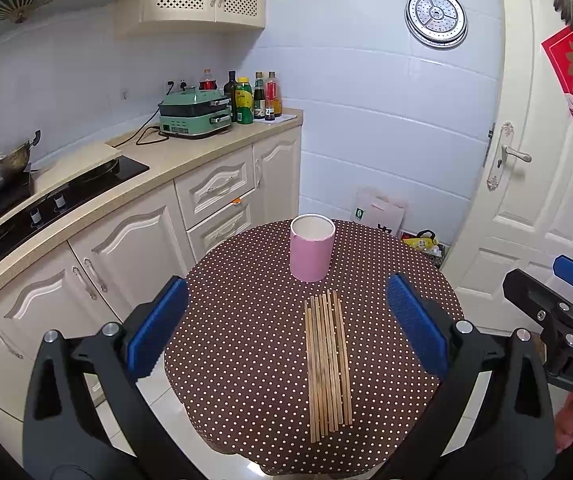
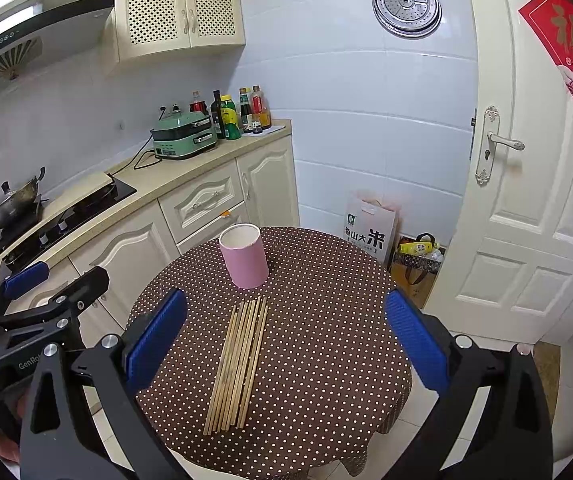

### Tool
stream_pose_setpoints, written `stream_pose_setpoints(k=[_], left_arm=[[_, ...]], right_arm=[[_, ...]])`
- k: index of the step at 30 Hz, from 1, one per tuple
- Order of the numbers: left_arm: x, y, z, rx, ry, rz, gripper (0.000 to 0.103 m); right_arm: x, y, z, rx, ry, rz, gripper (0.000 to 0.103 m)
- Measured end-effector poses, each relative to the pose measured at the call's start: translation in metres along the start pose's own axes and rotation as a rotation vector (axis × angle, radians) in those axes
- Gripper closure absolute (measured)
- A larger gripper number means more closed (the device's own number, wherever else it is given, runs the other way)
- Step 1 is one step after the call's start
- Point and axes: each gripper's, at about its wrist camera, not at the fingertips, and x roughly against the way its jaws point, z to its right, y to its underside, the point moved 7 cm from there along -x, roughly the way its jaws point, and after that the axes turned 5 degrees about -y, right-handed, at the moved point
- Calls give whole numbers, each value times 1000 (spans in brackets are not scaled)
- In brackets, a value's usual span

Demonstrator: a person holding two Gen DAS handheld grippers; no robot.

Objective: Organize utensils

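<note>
Several wooden chopsticks [image 1: 327,364] lie side by side in a flat row on the round table with the brown dotted cloth [image 1: 246,344]. A pink cylindrical holder [image 1: 312,252] stands upright and empty just beyond their far ends. My left gripper [image 1: 286,320] is open and empty, held above the table's near side, the chopsticks between its blue pads. My right gripper [image 2: 286,328] is open and empty too, above the chopsticks [image 2: 238,364], with the holder [image 2: 244,256] ahead. Each gripper shows at the edge of the other's view.
A kitchen counter [image 1: 190,148] with stove, wok, green appliance and bottles runs along the left. A white door [image 1: 526,184] is at the right. Bags [image 2: 370,228] stand on the floor behind the table.
</note>
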Motion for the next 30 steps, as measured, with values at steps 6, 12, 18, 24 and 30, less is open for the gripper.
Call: stream_pose_setpoints(k=[6,12,18,24,30], left_arm=[[0,0,0,-2,0,-1,6],[-2,-2,-2,-2,1,-14,6],[-11,0,-7,11,-8,-58,6],[-23,9,-16,20,-8,-128,6],[-38,21,-21,10,20,-221,6]], right_arm=[[0,1,-1,5,0,-3,7],[-3,1,-3,14,29,-14,7],[-13,7,-6,14,47,-66,7],[-26,16,-7,-15,49,-150,7],[-47,34,-5,-82,43,-273,7]])
